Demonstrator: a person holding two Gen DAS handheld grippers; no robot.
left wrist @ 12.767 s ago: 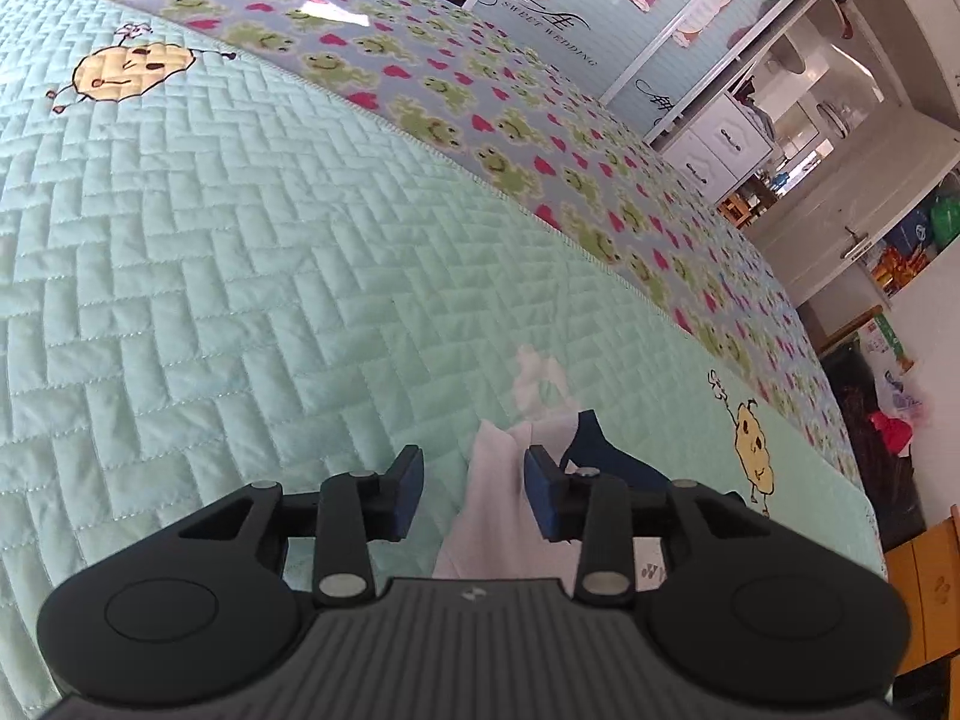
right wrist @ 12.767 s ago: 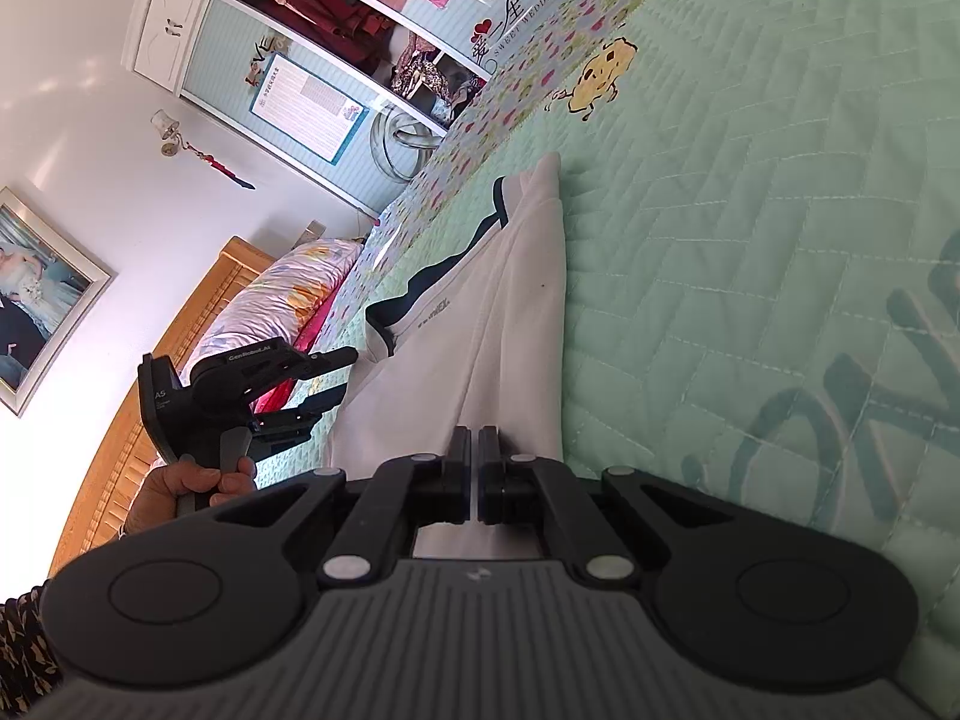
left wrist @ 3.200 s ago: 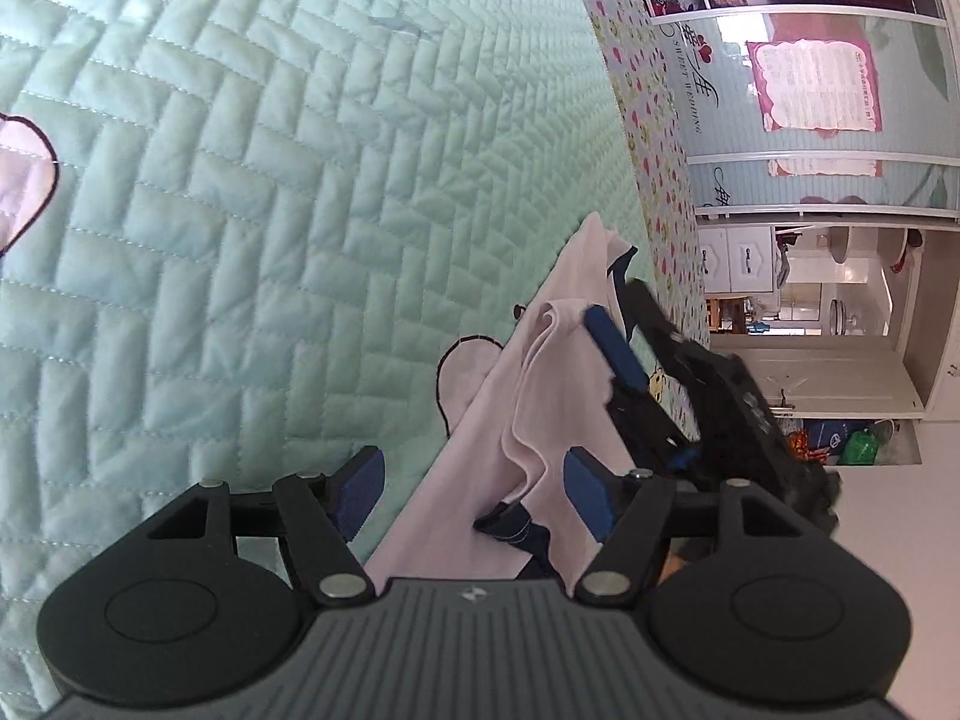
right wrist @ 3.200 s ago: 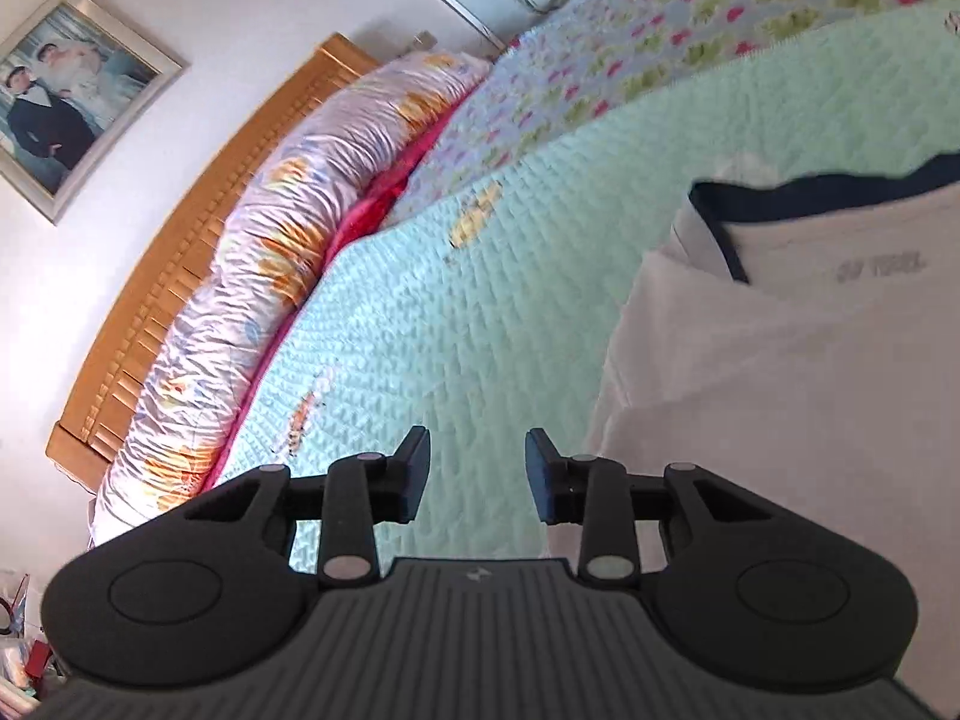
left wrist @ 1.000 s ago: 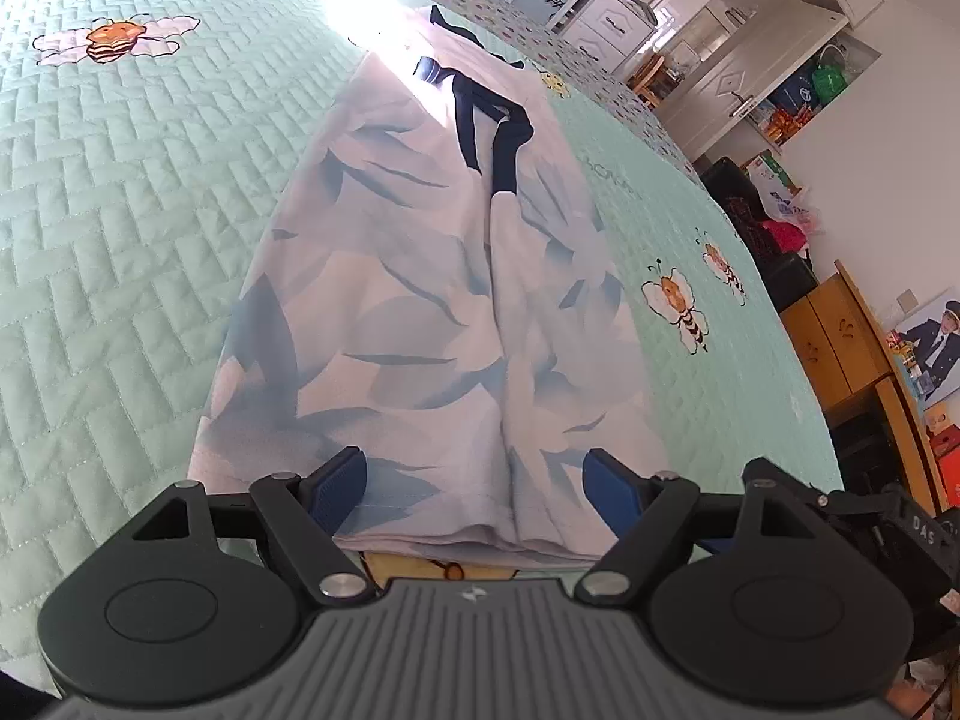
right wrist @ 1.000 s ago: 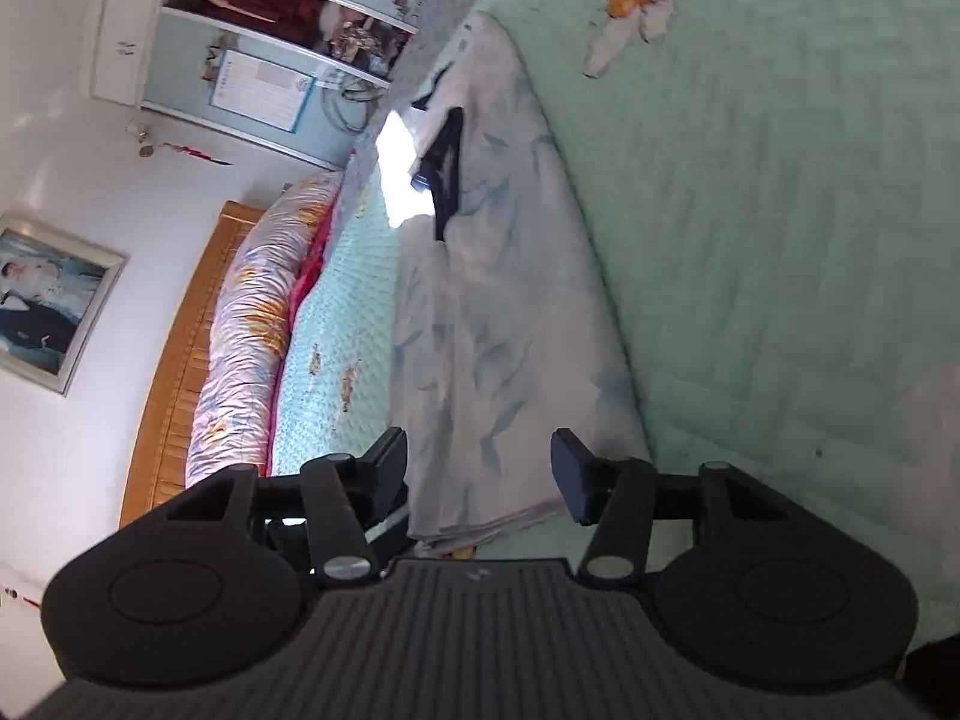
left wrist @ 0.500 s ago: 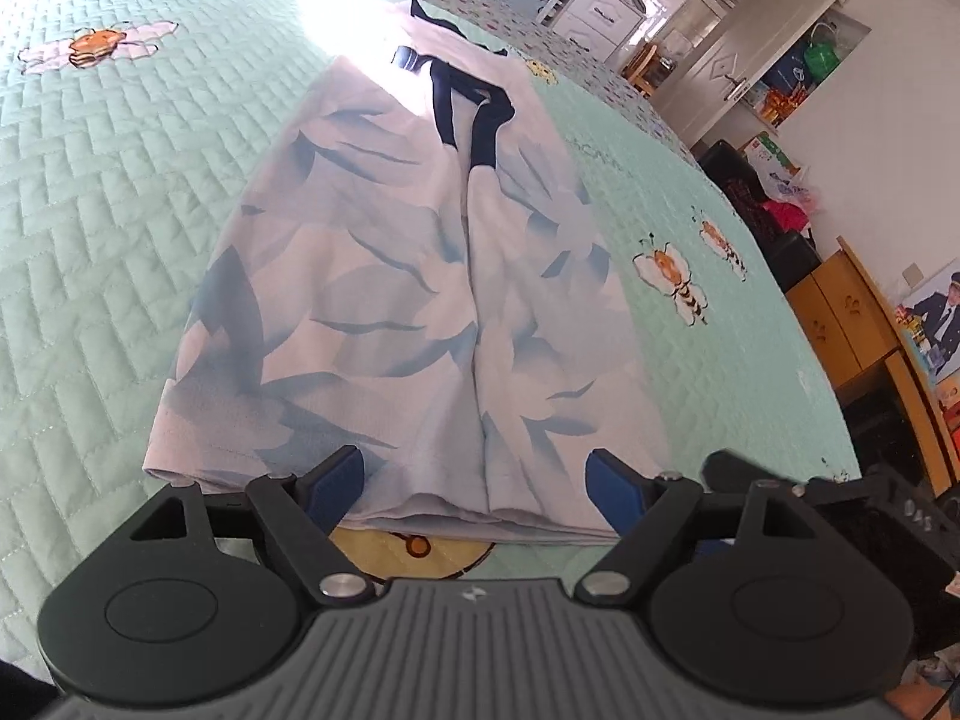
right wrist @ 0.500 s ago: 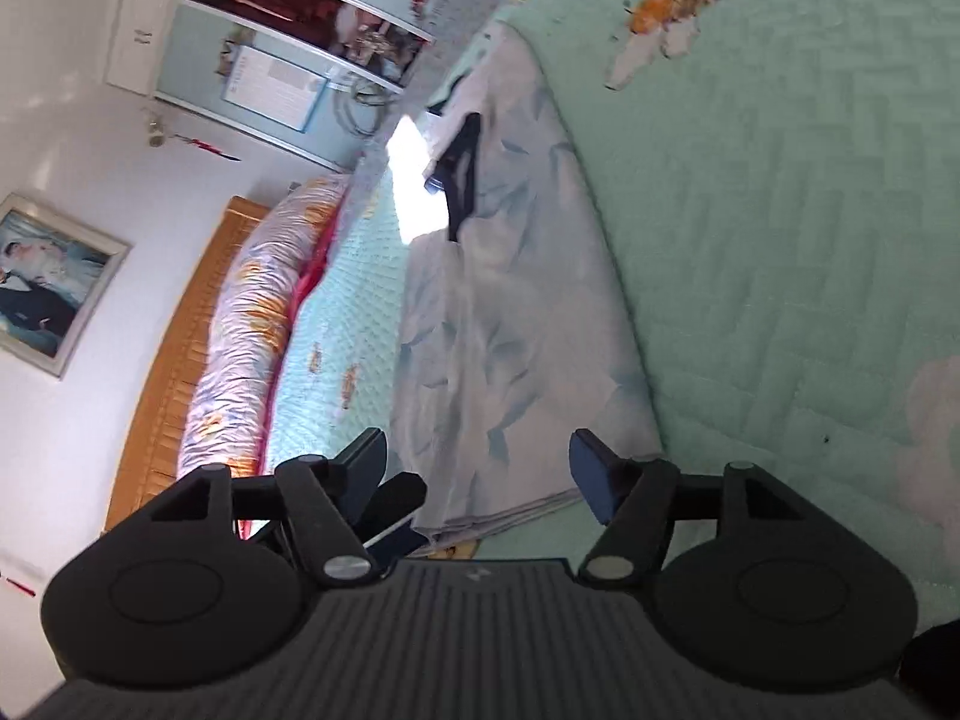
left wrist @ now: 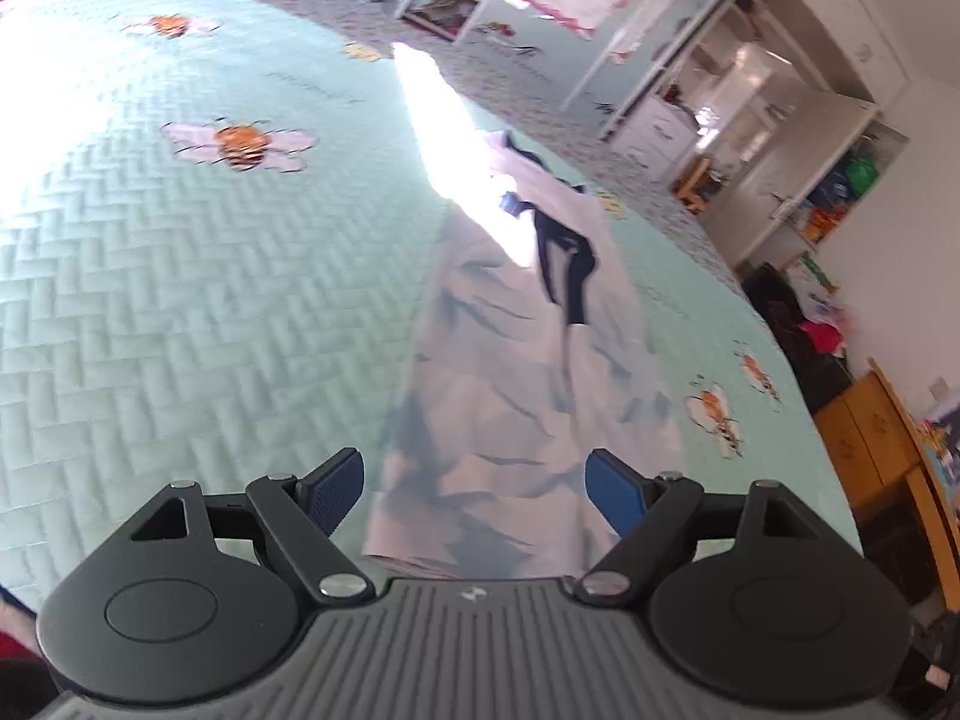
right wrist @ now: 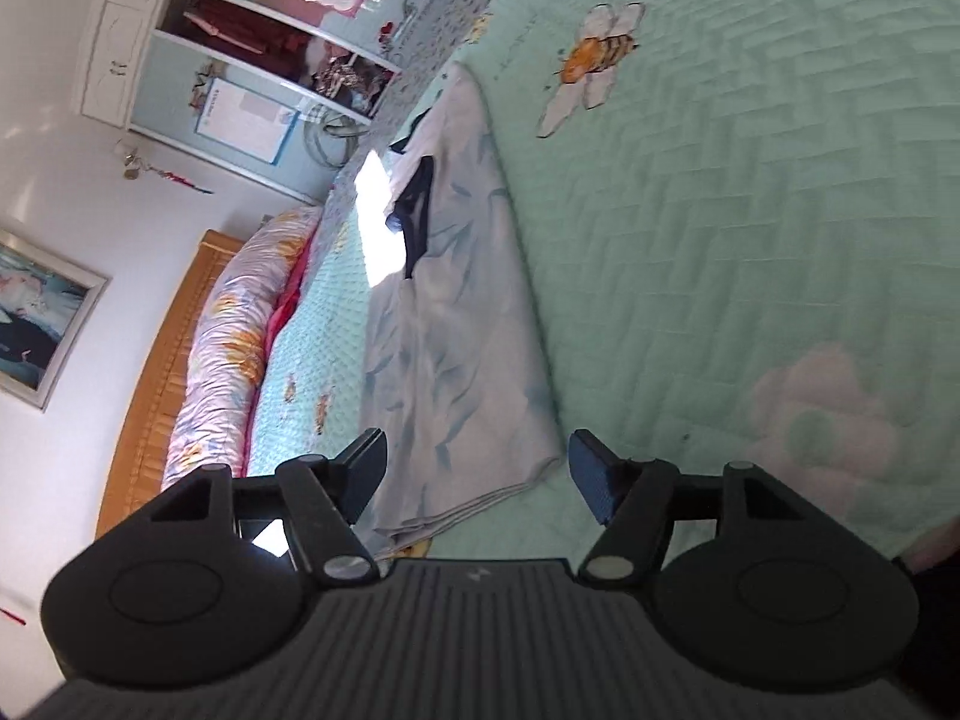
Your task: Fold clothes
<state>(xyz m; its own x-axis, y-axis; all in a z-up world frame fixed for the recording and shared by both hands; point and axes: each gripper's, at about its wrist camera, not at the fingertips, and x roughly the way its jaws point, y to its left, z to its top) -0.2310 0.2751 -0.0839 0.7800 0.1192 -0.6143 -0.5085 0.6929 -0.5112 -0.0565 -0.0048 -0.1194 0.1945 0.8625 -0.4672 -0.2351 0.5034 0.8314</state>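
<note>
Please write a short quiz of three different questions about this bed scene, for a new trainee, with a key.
1. True or false: the left gripper is shut on the white garment with pale blue leaf print.
2. What insect is embroidered on the mint-green quilted bedspread?
3. The garment's dark navy trim lies at its: A) near end, B) far end.

Key: 1 false; 2 a bee; 3 B.

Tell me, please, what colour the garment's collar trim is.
Dark navy collar trim on the pale garment; clearest in the left wrist view.
</note>
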